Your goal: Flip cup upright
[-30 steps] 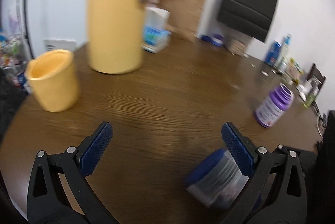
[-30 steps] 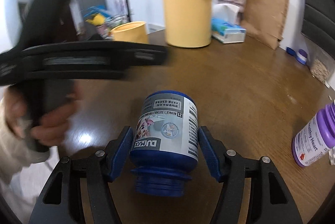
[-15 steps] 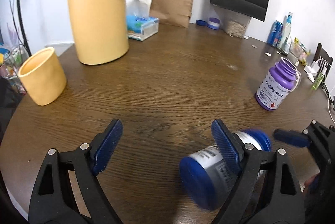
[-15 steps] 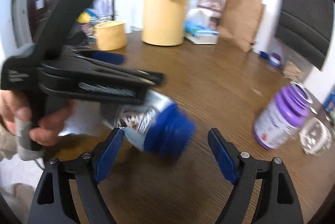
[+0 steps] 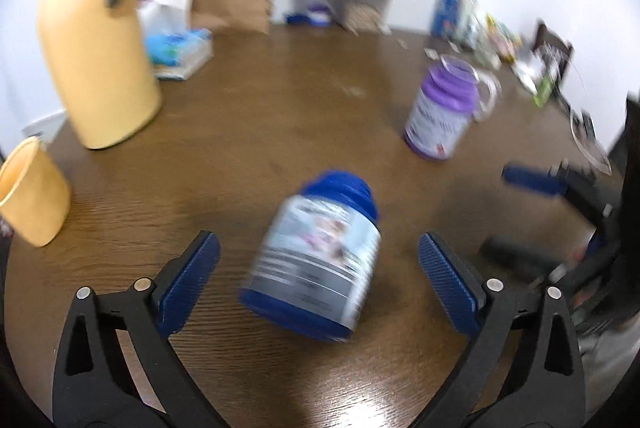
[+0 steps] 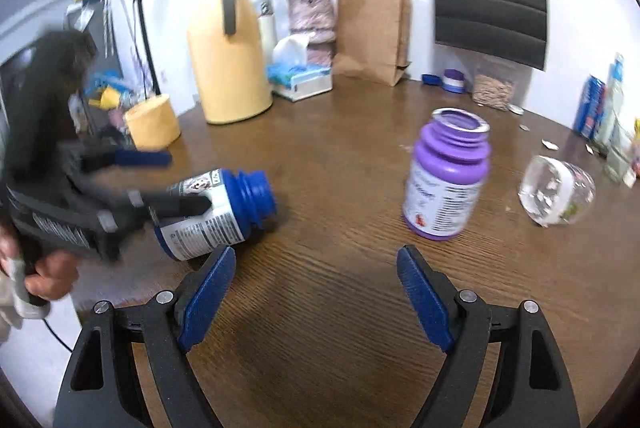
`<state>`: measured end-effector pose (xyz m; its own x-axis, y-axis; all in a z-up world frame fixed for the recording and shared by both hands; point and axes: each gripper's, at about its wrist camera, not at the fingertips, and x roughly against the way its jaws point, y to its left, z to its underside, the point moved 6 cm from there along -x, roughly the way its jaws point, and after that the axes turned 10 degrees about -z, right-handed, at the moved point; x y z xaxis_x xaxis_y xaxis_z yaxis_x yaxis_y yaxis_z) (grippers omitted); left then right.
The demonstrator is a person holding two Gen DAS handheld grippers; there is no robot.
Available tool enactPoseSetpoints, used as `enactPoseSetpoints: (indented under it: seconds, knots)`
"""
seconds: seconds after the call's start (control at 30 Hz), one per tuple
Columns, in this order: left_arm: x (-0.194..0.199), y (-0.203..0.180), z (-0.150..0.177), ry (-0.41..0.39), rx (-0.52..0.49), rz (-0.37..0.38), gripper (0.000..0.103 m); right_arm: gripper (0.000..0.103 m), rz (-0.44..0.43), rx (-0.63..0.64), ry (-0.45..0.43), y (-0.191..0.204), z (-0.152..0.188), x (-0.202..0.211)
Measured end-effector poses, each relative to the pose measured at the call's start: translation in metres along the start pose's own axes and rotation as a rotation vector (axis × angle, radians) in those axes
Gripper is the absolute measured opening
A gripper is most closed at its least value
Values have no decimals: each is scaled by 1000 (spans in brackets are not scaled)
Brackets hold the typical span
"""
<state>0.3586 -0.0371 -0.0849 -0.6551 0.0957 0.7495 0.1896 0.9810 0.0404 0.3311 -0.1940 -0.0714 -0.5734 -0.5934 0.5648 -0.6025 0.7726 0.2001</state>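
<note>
A blue jar (image 5: 316, 260) with a white label lies on its side on the brown table (image 5: 280, 116), neck pointing away from my left gripper. My left gripper (image 5: 320, 276) is open, one finger on each side of the jar and apart from it. In the right wrist view the jar (image 6: 216, 212) lies at the left, and my right gripper (image 6: 316, 292) is open and empty over bare wood. A clear glass mug (image 6: 556, 188) lies on its side at the far right. A purple jar (image 6: 446, 172) stands upright without a lid.
A tall yellow jug (image 6: 228, 56) and a yellow cup (image 6: 152, 122) stand at the back left. A tissue box (image 6: 300, 80), a paper bag (image 6: 372, 32) and small bottles (image 6: 600, 108) line the far edge. A hand (image 6: 44, 276) holds the left gripper.
My right gripper let go of the blue jar and swung off to the right. The jar turned on the table, and my left gripper moved in around it.
</note>
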Motion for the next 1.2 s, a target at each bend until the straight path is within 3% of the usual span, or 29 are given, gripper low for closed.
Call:
enactPoseSetpoints:
  seconds: [0.07, 0.13, 0.3, 0.43, 0.5, 0.7, 0.9, 0.97, 1.03, 1.1, 1.13, 1.2]
  knots:
    - [-10, -3, 2, 45, -20, -19, 64, 87, -31, -33, -11, -2, -1, 5]
    - [-10, -4, 1, 53, -11, 6, 60, 87, -46, -49, -14, -2, -2, 6]
    - [0, 0, -5, -10, 41, 7, 60, 87, -66, -74, -21, -2, -9, 4]
    - [20, 5, -14, -149, 35, -14, 60, 87, -88, -26, -14, 9, -29, -1]
    - [28, 9, -22, -206, 45, -50, 60, 87, -167, -26, -21, 17, -53, -5]
    - [32, 21, -48, -306, 68, -60, 60, 87, -423, -123, 20, 23, -119, -46]
    - [31, 27, -62, -394, 68, -64, 60, 87, -582, -243, 124, 18, -147, -103]
    - [30, 29, -65, -418, 56, -64, 60, 85, -609, -277, 164, 16, -150, -118]
    - [25, 33, -70, -422, 56, -71, 59, 70, -626, -279, 190, 13, -154, -128]
    - [17, 38, -76, -406, 61, -61, 59, 68, -612, -250, 190, 11, -160, -134]
    - [13, 39, -79, -393, 61, -47, 59, 67, -595, -224, 191, 11, -163, -135]
    - [9, 40, -86, -377, 53, -21, 69, 67, -479, -79, 177, 15, -171, -135]
